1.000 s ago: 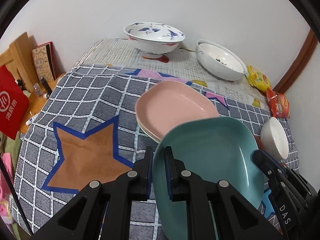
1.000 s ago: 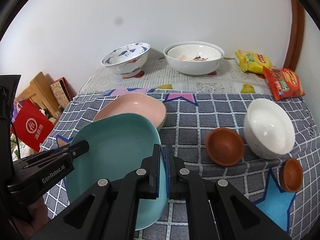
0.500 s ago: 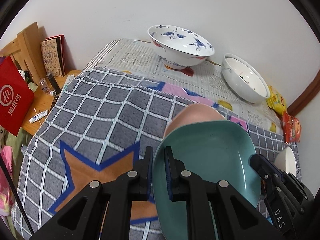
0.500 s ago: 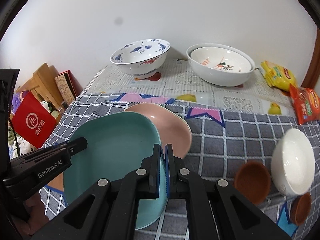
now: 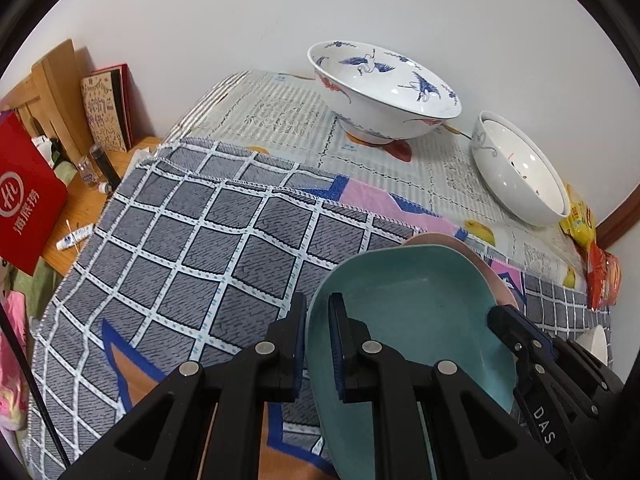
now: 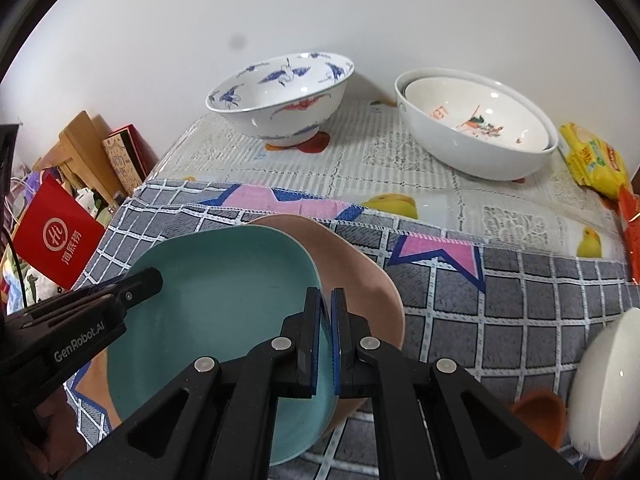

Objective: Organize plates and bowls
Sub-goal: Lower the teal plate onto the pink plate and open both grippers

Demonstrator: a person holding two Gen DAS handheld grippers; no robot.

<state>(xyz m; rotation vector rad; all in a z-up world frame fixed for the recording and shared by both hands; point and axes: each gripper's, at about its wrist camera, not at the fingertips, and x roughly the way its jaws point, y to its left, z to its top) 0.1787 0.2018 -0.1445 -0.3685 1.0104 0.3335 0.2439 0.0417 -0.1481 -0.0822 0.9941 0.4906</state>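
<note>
A: Largest thing on view?
B: Grey checked cloth with coloured stars (image 5: 224, 240), spread over the table; beyond it, lace-patterned plastic sheet (image 6: 360, 160) against the wall.

A: And the task's thing?
B: Teal squarish ceramic plate (image 6: 216, 292), held tilted above the cloth, overlapping a pink squarish plate (image 6: 360, 272) lying beneath and behind it. Whether touching the pink one: cannot tell.

A: Grippers?
B: Left black two-finger gripper (image 5: 318, 344) reaching forward and low from the near edge, clamped on the teal plate's left rim, one blue pad under, one inside. Right black two-finger gripper (image 6: 326, 340) reaching in likewise, pinched tight on the same plate's right rim, pads nearly meeting across the thin edge. Each tool's fingers visible in the other's view, across the plate.

A: Bowls?
B: Big white porcelain bowl with blue cranes (image 5: 384, 92) upright at the back by the wall. Beside it, wide white bowl (image 6: 476, 132) with a smaller white bowl nested inside. Plain white bowl (image 6: 604, 384) near the right edge, small brown bowl (image 6: 540, 412) just beside it.

A: Smaller bits?
B: Red paper bag (image 5: 24, 196) off the left side, yellow snack packet (image 6: 592, 158) at the far right.
</note>
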